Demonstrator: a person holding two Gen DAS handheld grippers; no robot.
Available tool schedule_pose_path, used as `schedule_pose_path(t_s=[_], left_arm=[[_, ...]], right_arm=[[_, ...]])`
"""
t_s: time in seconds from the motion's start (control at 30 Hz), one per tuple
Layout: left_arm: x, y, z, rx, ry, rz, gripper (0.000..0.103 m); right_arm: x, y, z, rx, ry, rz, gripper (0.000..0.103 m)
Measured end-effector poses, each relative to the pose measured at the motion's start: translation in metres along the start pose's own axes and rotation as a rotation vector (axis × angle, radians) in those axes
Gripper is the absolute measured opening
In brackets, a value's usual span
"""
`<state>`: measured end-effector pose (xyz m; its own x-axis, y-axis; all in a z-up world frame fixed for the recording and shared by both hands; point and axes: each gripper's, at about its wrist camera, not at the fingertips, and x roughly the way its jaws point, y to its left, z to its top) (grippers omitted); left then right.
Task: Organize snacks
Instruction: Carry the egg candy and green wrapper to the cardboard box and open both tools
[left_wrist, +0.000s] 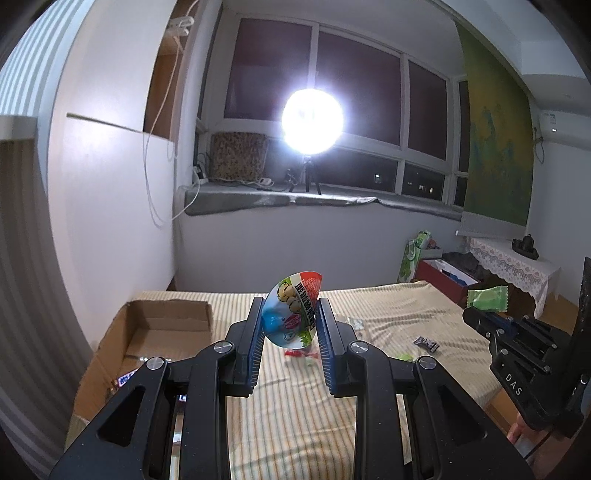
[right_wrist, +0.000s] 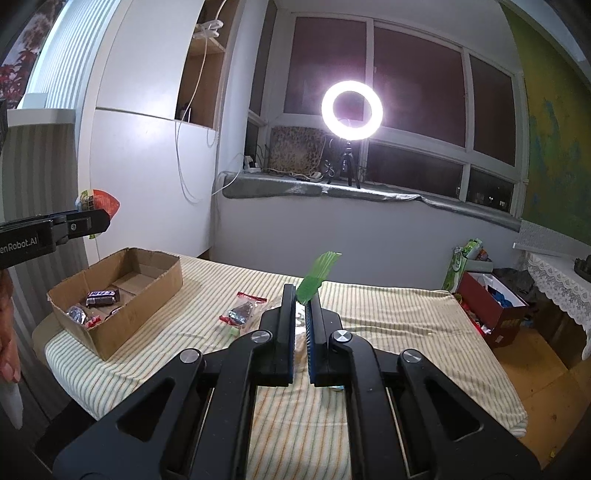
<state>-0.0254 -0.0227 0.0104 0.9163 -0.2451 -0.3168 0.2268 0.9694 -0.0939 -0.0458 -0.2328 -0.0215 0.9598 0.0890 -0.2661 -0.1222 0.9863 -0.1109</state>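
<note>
My left gripper (left_wrist: 290, 308) is shut on a round colourful jelly cup (left_wrist: 293, 308), held above the striped table; it also shows in the right wrist view (right_wrist: 99, 203), above the cardboard box (right_wrist: 147, 291). My right gripper (right_wrist: 302, 295) is shut on a green snack packet (right_wrist: 319, 271), which also shows in the left wrist view (left_wrist: 487, 297). The box (left_wrist: 162, 325) holds several wrapped snacks, among them a dark chocolate bar (right_wrist: 102, 297). Loose on the cloth lie a red-edged packet (right_wrist: 242, 312) and a small dark packet (left_wrist: 426, 342).
The table has a striped cloth (right_wrist: 388, 332). A ring light (right_wrist: 351, 110) on a tripod stands on the windowsill. A red box (right_wrist: 495, 310) and a green bag (right_wrist: 461, 264) sit on the floor at right, beside a lace-covered stand (right_wrist: 557, 280).
</note>
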Motion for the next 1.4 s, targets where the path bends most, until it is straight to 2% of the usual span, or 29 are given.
schedule_pose_path(t_s=[0.2, 0.43, 0.7, 0.87, 0.97, 1.1, 1.4], left_arm=[[-0.004, 0.025, -0.008, -0.048, 0.006, 0.013, 0.025], [-0.015, 0.073, -0.018, -0.120, 0.002, 0.068, 0.025], [-0.039, 0.145, -0.029, -0.200, 0.001, 0.228, 0.025], [-0.058, 0.174, -0.034, -0.235, -0.007, 0.328, 0.024], [-0.066, 0.179, -0.032, -0.240, -0.017, 0.367, 0.025], [-0.065, 0.175, -0.030, -0.231, -0.016, 0.374, 0.025], [-0.040, 0.169, -0.036, -0.224, 0.029, 0.317, 0.025]], right_arm=[[0.010, 0.028, 0.008, -0.051, 0.020, 0.025, 0.005], [0.031, 0.088, 0.019, -0.125, 0.034, 0.104, 0.005], [0.056, 0.172, 0.029, -0.191, 0.018, 0.297, 0.005], [0.061, 0.202, 0.031, -0.206, -0.006, 0.393, 0.005], [0.061, 0.207, 0.028, -0.198, -0.008, 0.417, 0.005], [0.065, 0.210, 0.022, -0.191, 0.011, 0.423, 0.005], [0.085, 0.222, 0.013, -0.203, 0.060, 0.439, 0.005]])
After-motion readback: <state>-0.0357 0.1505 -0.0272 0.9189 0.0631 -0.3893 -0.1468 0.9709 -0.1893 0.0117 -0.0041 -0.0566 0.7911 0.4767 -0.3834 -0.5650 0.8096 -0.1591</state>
